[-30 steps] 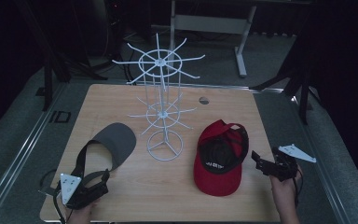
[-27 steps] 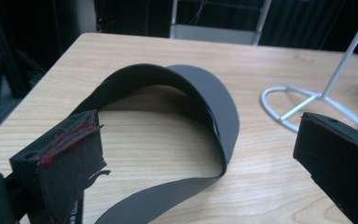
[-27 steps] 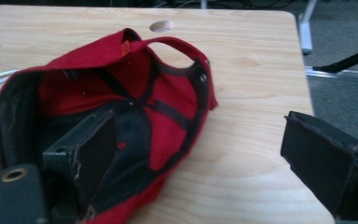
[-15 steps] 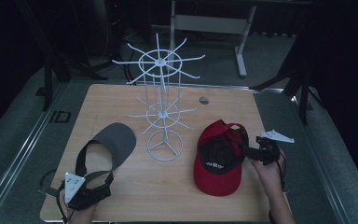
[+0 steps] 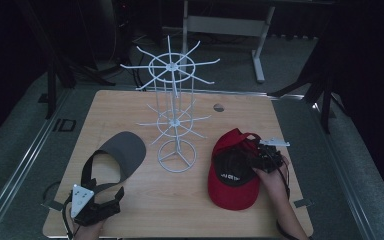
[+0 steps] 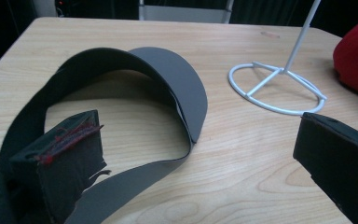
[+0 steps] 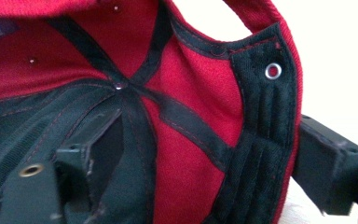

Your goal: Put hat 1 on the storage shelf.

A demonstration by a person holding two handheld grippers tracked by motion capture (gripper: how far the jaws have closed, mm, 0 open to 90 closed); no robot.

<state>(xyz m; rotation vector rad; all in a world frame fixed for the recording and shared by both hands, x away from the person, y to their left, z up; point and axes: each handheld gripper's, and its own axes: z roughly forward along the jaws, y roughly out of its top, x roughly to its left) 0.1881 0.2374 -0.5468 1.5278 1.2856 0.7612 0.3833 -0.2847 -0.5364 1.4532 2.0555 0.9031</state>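
Red cap (image 5: 232,175) upside down on the counter (image 5: 180,210) right of the white wire rack (image 5: 175,115), right gripper (image 5: 261,159) straddling its back rim, fingers (image 7: 331,163) just closing, one inside the crown, contact unclear, left gripper (image 5: 100,207) fingers (image 6: 340,163) spread near grey visor (image 5: 122,150), strap partly hidden

"ID" on the floor (image 5: 63,125) – cap lettering (image 5: 230,176) too small

Red cap (image 5: 232,175), upturned, table's right side
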